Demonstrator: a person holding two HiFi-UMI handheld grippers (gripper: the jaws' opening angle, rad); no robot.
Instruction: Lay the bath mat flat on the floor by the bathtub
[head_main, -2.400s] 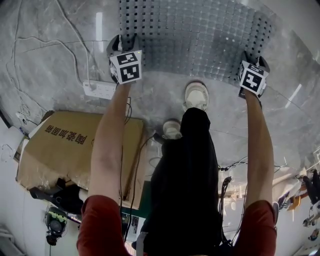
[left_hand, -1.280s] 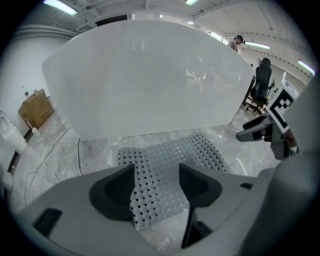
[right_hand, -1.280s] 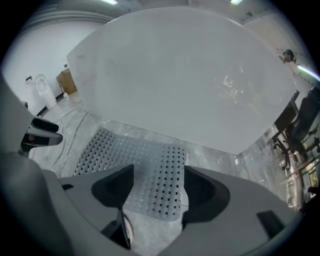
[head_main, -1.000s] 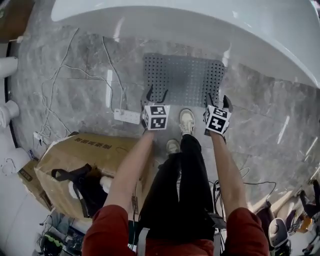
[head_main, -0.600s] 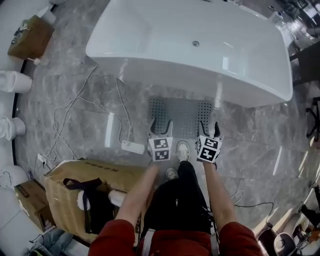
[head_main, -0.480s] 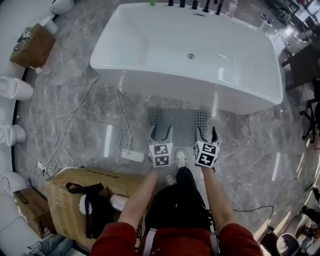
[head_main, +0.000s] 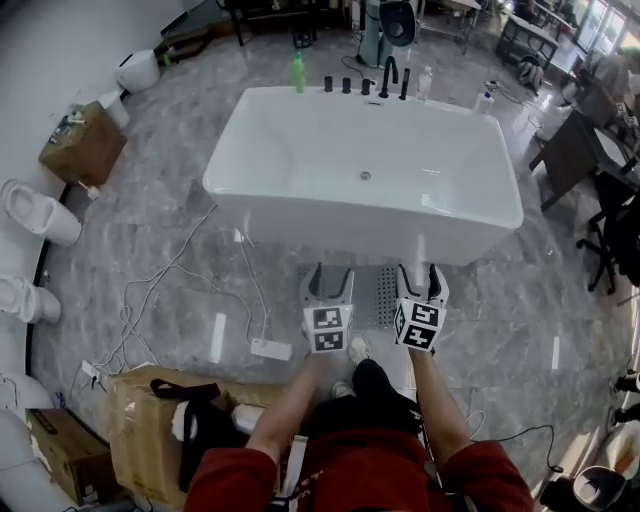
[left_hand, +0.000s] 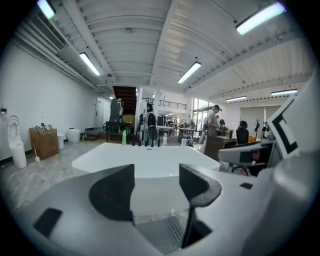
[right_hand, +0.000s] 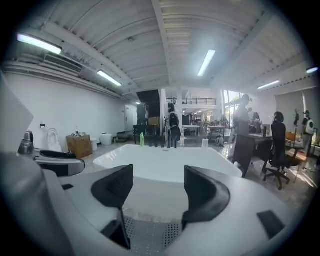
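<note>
The bath mat (head_main: 385, 295) lies spread on the grey floor (head_main: 180, 230), just beside the near wall of the white bathtub (head_main: 365, 170). Its long side runs left to right along that wall, and as far as the head view shows it looks flat. Both tools are held up in the air above it, not on it. The left gripper (head_main: 329, 272) hangs over the mat's left end and the right gripper (head_main: 421, 275) over its right end, so the mat sits below and between them, about equally near to each hand. In the left gripper view the jaws of the left gripper (left_hand: 156, 175) stand wide apart with nothing between them but the tub wall beyond. The dotted mat (left_hand: 160, 235) shows low in that view, a little to the right of the gap. In the right gripper view the right gripper (right_hand: 159, 177) is likewise spread and empty, with the mat (right_hand: 150, 237) low and slightly left of its gap. Both tools point out across the tub, not down at the floor. The person's shoe (head_main: 358, 348) stands at the mat's near edge. By my reading the laying is done; any further touch would mean dropping straight down, each hand to its own end of the mat.
</note>
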